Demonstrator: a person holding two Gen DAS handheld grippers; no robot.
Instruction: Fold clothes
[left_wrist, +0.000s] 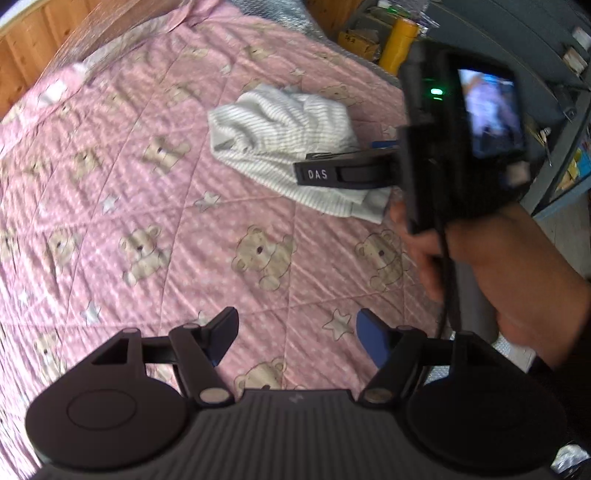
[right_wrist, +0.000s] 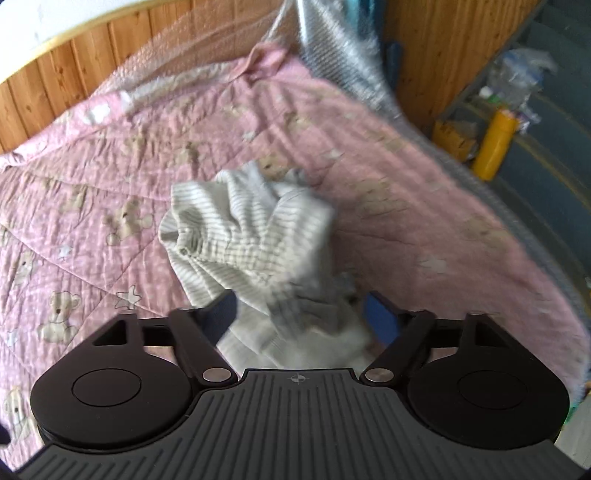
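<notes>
Garment (right_wrist: 251, 229) lies crumpled on quilt (right_wrist: 92, 155) between wide-spread right tool (right_wrist: 299, 317); left tool (left_wrist: 295, 336) gapes empty.

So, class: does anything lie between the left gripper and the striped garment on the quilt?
Nothing visible does. The left gripper is open over bare pink quilt, and the striped garment lies ahead. The right gripper already straddles its near edge.

Home bedroom, pink teddy-bear quilt (left_wrist: 155, 206) on bed, wood-panelled wall (right_wrist: 74, 74) (cluttered shelves (right_wrist: 517, 96) beside)

Ribbed cloth garment (right_wrist: 243, 229), quilted cloth bedspread (left_wrist: 147, 206)
</notes>
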